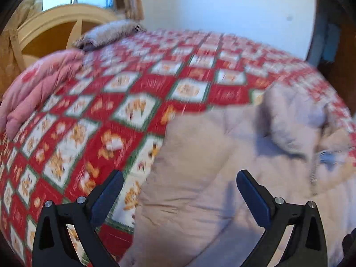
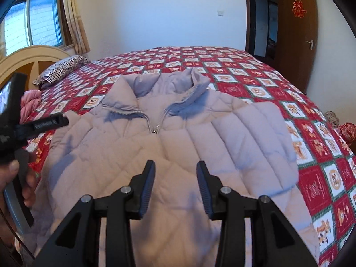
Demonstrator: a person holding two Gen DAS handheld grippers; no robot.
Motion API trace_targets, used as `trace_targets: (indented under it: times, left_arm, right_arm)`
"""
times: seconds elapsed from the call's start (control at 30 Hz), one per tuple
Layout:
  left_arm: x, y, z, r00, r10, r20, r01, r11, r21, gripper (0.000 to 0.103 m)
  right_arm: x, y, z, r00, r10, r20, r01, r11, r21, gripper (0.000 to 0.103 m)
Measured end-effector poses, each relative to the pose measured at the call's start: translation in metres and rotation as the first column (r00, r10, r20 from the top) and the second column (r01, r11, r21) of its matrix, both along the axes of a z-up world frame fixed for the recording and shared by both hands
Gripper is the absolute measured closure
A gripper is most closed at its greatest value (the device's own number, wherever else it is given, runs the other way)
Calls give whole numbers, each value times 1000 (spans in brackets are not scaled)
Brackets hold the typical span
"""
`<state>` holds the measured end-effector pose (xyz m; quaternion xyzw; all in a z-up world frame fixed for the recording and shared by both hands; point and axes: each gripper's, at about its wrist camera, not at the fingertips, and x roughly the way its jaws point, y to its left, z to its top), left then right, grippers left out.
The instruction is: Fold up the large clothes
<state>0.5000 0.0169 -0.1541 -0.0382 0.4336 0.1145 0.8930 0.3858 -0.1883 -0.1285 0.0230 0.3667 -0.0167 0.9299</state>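
Observation:
A pale lilac puffer jacket [image 2: 169,146] lies front up on the bed, zipped, collar away from me. Its right sleeve [image 2: 255,140] is folded across the body. My right gripper [image 2: 175,166] is open and empty, hovering above the jacket's lower middle. My left gripper [image 1: 180,178] is open wide and empty, above the jacket's left edge [image 1: 200,166]; that view is motion-blurred. The left gripper also shows in the right wrist view [image 2: 40,123], held at the jacket's left shoulder.
The bed has a red, white and green checked cover [image 2: 222,66]. A striped pillow [image 2: 62,69] and a pink quilt [image 2: 30,103] lie by the headboard [image 2: 24,60] at left. A wooden door [image 2: 296,33] stands at back right.

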Motion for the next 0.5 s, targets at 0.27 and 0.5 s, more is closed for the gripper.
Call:
trace_targets:
  times: [0.27, 0.5]
  left_arm:
    - [-2, 10, -51, 1000, 2, 5, -1, 996, -90, 1]
    - [0, 6, -53, 1000, -2, 6, 2, 995, -103, 1]
  right_arm:
    - [23, -19, -56, 995, -29, -100, 32, 999, 29, 62]
    - [20, -18, -62, 996, -27, -83, 29, 999, 16, 60]
